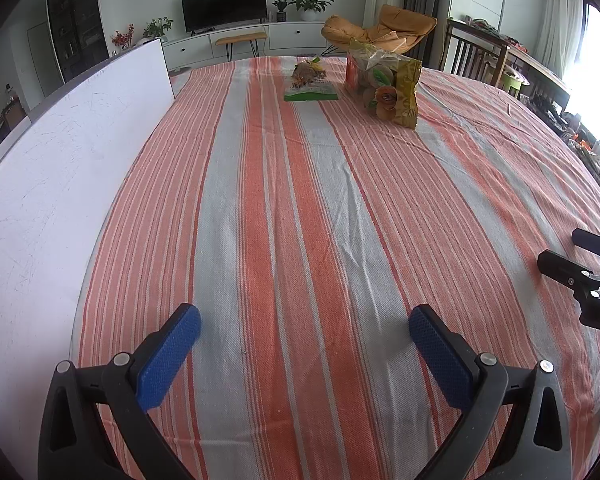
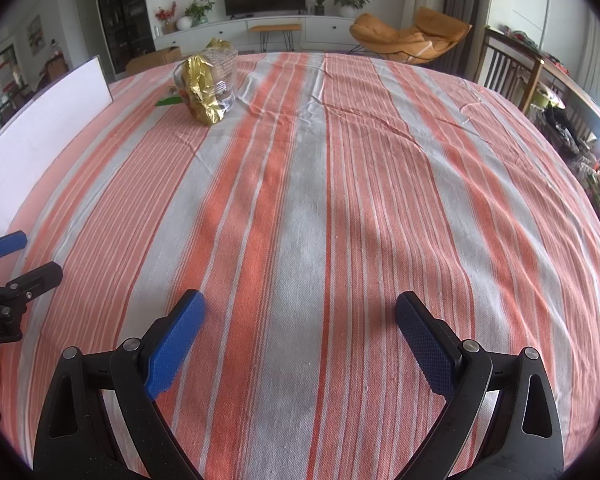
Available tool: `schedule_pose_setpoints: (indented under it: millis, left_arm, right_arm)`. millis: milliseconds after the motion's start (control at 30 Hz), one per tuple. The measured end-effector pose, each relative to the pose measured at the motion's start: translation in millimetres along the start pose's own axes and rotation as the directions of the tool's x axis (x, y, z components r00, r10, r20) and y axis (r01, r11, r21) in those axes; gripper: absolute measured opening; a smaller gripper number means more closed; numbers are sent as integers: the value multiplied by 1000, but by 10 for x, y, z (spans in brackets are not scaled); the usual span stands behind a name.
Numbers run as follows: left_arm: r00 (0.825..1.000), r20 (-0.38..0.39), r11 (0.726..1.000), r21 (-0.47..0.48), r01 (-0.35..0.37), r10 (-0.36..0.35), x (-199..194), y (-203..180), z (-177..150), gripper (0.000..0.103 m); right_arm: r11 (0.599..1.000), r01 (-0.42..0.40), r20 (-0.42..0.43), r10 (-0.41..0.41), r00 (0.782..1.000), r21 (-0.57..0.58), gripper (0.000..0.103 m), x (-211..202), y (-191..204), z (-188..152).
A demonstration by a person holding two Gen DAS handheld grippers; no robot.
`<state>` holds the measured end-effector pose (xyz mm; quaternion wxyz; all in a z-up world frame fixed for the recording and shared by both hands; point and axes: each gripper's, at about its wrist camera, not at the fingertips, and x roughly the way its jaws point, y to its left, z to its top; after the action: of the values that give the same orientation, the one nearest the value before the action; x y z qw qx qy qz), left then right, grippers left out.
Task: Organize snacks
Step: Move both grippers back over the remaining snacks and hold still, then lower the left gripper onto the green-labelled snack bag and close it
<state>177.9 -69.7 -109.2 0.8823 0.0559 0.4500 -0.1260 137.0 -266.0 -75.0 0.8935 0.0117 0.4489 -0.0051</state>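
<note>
A gold and clear snack bag [image 1: 384, 86] stands upright at the far side of the striped tablecloth [image 1: 300, 220]; it also shows in the right wrist view [image 2: 208, 84]. A flat green-edged snack packet [image 1: 310, 84] lies left of it; only its green corner [image 2: 168, 101] shows in the right wrist view. My left gripper [image 1: 305, 320] is open and empty, low over the near cloth. My right gripper [image 2: 299, 306] is open and empty, also near the front. Each gripper shows at the edge of the other's view: the right one [image 1: 560, 252], the left one [image 2: 32, 256].
A white board [image 1: 60, 184] stands upright along the table's left edge, also in the right wrist view [image 2: 40, 120]. Wooden chairs [image 1: 476, 56] stand at the right. An orange lounge chair [image 1: 384, 32] and a TV cabinet are beyond the table.
</note>
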Motion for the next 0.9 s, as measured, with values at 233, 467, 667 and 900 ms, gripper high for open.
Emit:
schedule_pose_setpoints:
  millis: [233,467,667,900]
  left_arm:
    - [1000,-1,1000,0,-1,1,-4,-3,5,103]
    - [998,-41,998,-37,49,-51,130,183,640,103]
    - [994,-98,980,-197,30,-50,792,536,1778,101]
    - [998,-68,991,-135,-3,-7,1444,285,2547,95]
  right_arm:
    - [1000,0,0,0,1000,0,98,1,5,0]
    - [1000,0,0,0,1000,0,98,-1,-1,2]
    - [1000,0,0,0,1000,0,98,-1,1,2]
    - [1000,0,0,0,1000,0,98,1,7,1]
